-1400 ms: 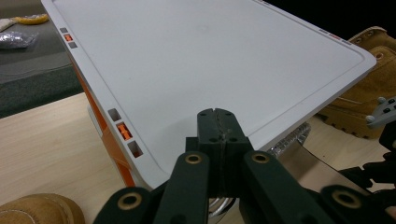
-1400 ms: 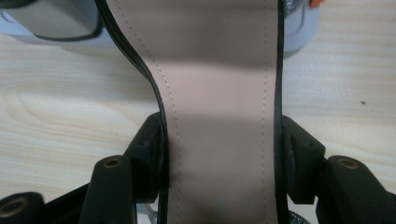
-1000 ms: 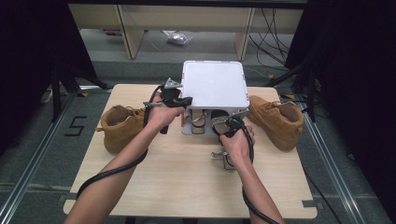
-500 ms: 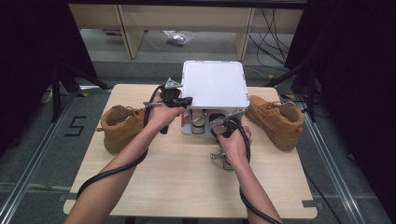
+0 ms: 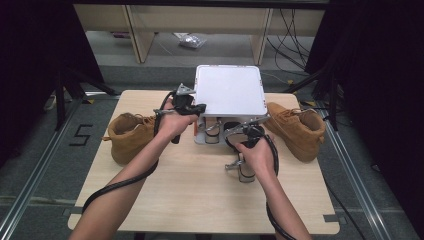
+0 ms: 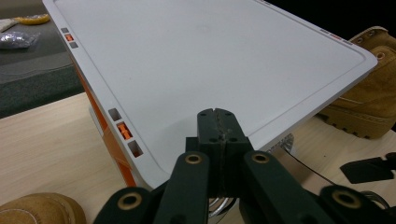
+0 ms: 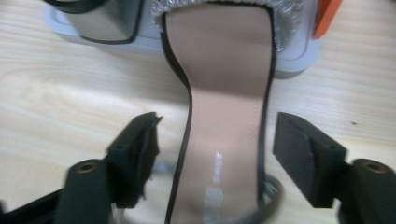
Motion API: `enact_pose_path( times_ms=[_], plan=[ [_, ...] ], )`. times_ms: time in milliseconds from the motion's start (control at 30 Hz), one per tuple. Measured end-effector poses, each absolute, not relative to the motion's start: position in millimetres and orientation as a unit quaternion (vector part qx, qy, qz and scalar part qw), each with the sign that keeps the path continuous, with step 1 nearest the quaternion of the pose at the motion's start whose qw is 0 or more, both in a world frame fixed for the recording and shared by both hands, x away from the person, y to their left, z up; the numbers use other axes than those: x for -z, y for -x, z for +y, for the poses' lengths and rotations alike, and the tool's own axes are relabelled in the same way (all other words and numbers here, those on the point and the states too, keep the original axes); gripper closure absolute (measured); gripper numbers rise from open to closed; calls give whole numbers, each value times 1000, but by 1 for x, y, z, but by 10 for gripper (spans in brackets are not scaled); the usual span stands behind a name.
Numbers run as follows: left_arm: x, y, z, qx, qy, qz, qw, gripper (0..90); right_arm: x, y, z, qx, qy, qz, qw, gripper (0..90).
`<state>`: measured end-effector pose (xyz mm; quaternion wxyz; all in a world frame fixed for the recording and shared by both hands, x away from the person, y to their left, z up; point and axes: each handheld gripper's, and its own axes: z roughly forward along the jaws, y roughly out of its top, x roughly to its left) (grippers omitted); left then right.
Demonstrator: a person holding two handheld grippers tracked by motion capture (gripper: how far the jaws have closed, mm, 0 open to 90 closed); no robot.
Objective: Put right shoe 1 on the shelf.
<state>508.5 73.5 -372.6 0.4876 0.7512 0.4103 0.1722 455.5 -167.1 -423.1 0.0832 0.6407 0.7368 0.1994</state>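
My left gripper (image 5: 186, 106) (image 6: 217, 117) is shut, its tips resting against the near rim of a raised white box lid (image 5: 229, 92) (image 6: 210, 60); nothing shows between its jaws. Under the lid, a grey shoe box (image 5: 201, 140) (image 7: 299, 56) holds silver-trimmed sandals. One sandal (image 7: 224, 93) with a beige insole lies with its toe at the box and its heel (image 5: 243, 171) on the table. My right gripper (image 5: 240, 145) (image 7: 215, 144) is open around that sandal, its jaws having just been opening. Both pads (image 7: 303, 149) stand clear of the insole's edges.
A tan boot (image 5: 127, 135) (image 6: 37, 210) lies on the table left of the box, and its mate (image 5: 297, 127) (image 6: 369, 102) lies on the right. The wooden table (image 5: 200, 195) has free room in front. Shelving and cables stand behind it.
My right hand has lifted slightly and shifted a little toward the box over the sandal. The left hand, the lid and both boots have stayed in place.
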Motion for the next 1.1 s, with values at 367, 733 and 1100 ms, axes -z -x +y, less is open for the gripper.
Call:
enact_pose_path(
  times_ms=[367,733,1100],
  plan=[
    [373,-508,73,-175,-751,411,487,897,399,-411,-196,-220,-636,737,68,752],
    [372,-508,73,-175,-752,411,485,897,418,-378,-204,-183,-625,759,21,900],
    [372,-508,73,-175,-752,411,485,897,444,-375,-201,-176,-599,781,6,900]
  ],
)
